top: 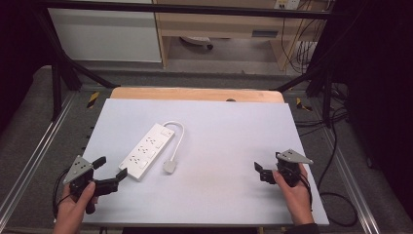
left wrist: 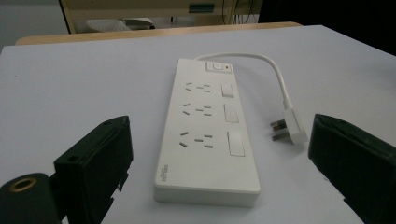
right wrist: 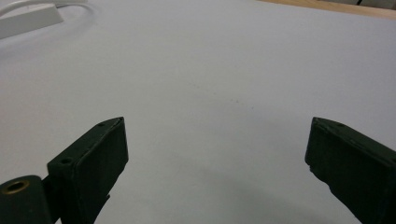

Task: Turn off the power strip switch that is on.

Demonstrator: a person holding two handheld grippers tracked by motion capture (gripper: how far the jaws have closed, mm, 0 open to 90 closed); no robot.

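Observation:
A white power strip with three sockets lies slantwise on the left half of the pale table top. Its short white cable loops round to a plug resting beside it. My left gripper is open just short of the strip's near end, touching nothing. In the left gripper view the strip lies straight ahead between the wide black jaws, and the plug is to its right. My right gripper stands open at the right over bare table. The right gripper view has the strip's corner far off.
A wooden edge runs along the back of the table. Black frame posts stand at both back corners. Metal rails flank the table, and loose cables lie on the floor at the right.

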